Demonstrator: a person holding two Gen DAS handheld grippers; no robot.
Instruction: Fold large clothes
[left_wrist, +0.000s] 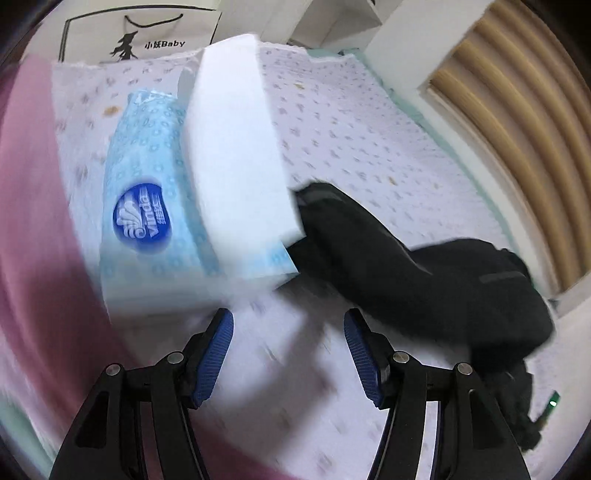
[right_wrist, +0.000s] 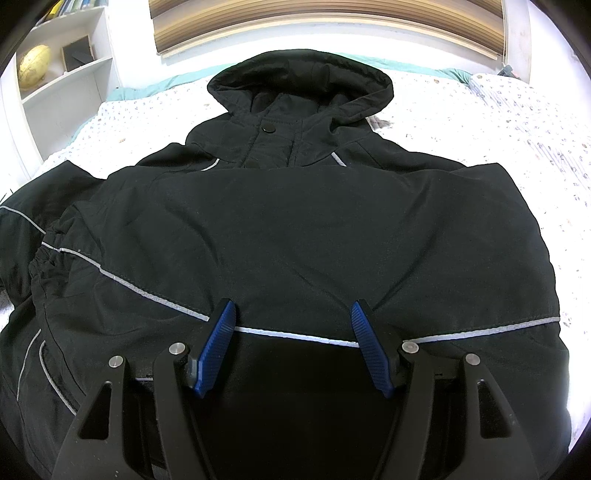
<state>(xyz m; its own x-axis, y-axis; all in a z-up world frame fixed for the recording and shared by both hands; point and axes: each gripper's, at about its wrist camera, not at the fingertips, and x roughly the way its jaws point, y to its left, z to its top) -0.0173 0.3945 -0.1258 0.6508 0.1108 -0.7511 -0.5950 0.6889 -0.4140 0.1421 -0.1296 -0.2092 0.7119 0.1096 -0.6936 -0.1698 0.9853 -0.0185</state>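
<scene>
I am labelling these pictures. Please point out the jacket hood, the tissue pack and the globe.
jacket hood (right_wrist: 301, 79): right wrist view, inner lining.
tissue pack (left_wrist: 147, 177): left wrist view, blue top face.
globe (right_wrist: 35, 66): right wrist view, middle of sphere.

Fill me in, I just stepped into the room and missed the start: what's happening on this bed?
A person with a gripper in each hand is folding a black hooded jacket spread on a patterned bedsheet. The right gripper sits over the jacket's lower part, near its reflective stripe, open and gripping nothing. The left gripper, also open and empty, is off to the side above the sheet, near a blue tissue pack and a black sleeve.
</scene>
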